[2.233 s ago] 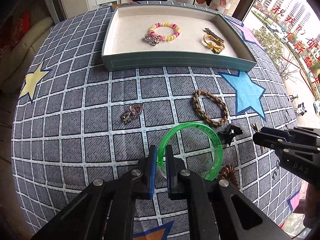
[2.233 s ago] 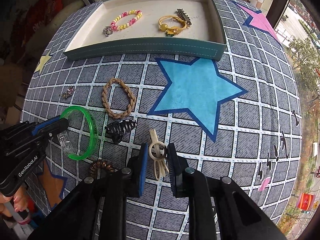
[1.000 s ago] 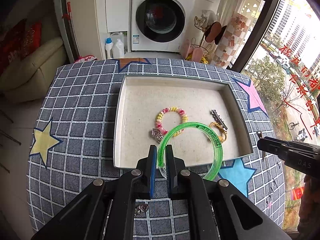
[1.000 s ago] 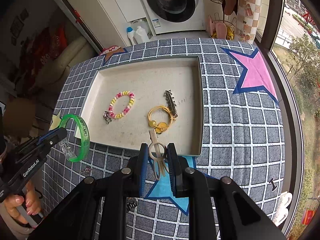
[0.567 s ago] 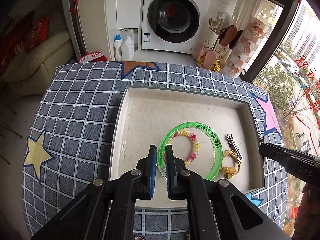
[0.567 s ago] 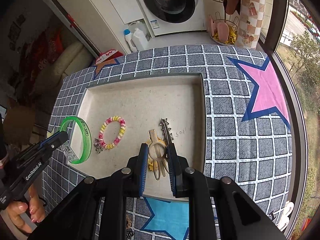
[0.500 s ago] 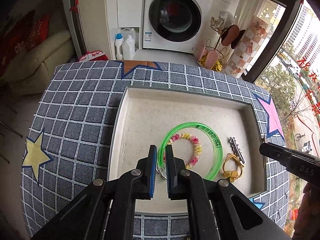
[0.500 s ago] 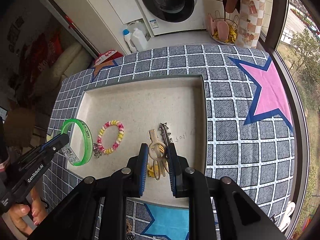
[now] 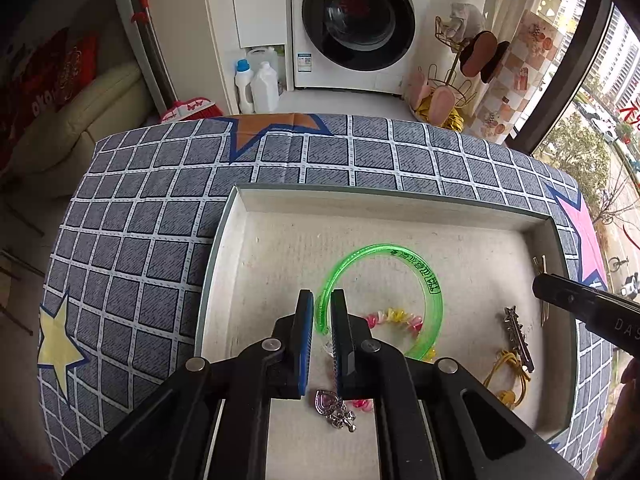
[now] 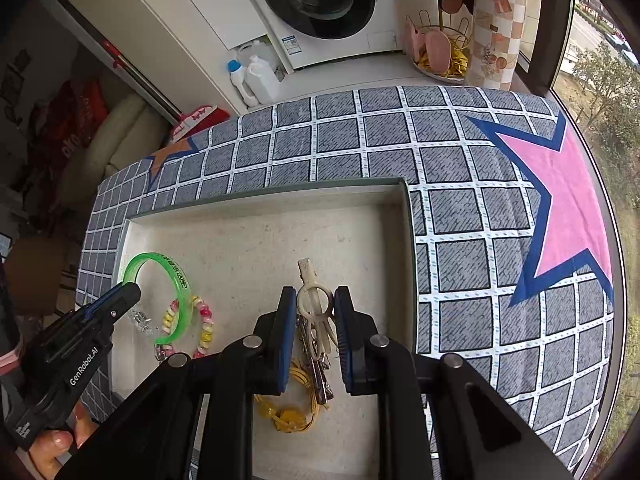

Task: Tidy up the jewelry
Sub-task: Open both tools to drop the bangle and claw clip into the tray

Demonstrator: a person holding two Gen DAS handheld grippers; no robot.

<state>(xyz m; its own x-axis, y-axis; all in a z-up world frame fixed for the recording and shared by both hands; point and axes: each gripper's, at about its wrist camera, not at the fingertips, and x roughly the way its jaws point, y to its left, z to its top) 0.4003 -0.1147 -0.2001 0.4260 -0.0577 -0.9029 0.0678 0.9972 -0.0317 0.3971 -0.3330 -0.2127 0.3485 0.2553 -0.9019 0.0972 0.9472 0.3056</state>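
L gripper (image 9: 319, 314) clamps green bangle (image 9: 400, 258), R gripper (image 10: 315, 312) clamps cream clip (image 10: 314, 300); both above tray (image 9: 224, 224), w/ bare floor toward its far wall.

Tray (image 9: 224, 236) on table (image 9: 132, 248); beads (image 9: 394, 316) inside.

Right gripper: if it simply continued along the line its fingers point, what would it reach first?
The right gripper, shut on the cream hair clip, points at bare tray floor beyond the clip's tip. Nothing lies between, so likely the floor first, then the far wall; depth is unclear.
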